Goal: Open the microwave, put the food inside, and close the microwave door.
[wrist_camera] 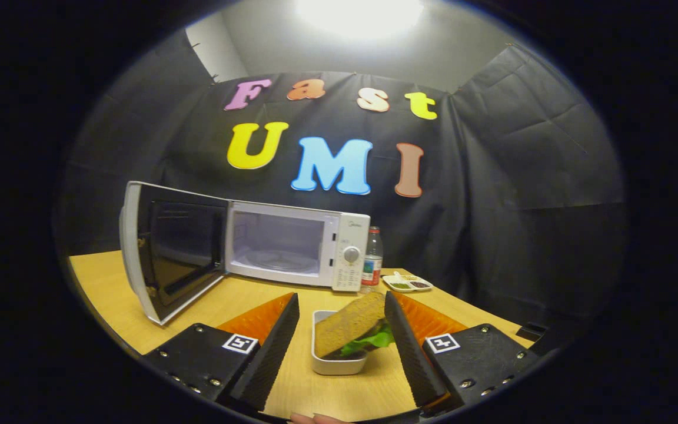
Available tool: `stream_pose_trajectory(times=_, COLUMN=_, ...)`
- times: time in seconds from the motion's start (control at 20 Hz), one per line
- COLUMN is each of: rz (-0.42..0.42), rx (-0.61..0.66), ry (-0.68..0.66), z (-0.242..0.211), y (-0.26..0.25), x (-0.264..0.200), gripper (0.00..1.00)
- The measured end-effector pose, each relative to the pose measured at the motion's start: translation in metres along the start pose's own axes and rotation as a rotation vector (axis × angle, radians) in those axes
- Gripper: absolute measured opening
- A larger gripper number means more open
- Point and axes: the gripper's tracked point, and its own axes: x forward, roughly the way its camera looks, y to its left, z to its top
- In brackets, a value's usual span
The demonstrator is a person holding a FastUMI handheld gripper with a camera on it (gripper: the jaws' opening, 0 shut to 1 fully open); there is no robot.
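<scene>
Gripper (342, 333) open around sandwich tray (328, 360)

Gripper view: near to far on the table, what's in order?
Open gripper, fingers either side of the sandwich in its white tray → microwave with door swung open → bottle and small sauce dish beside the microwave.

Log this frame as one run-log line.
microwave door open | sandwich in white dish between jaws | gripper open, not gripping
</scene>
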Motion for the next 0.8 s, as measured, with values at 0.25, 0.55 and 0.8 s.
stream_pose_trajectory(times=0.25, rz=-0.024, rx=0.187, ry=0.068, z=-0.026, y=-0.041, x=0.020, gripper=0.88)
stream_pose_trajectory(times=0.55, rz=0.103, rx=0.472, ry=0.254, z=-0.075, y=-0.024, x=0.045, gripper=0.89)
stream_pose_trajectory(times=0.8, rz=0.166, rx=0.520, ry=0.269, z=-0.072, y=-0.011, x=0.058, gripper=0.50)
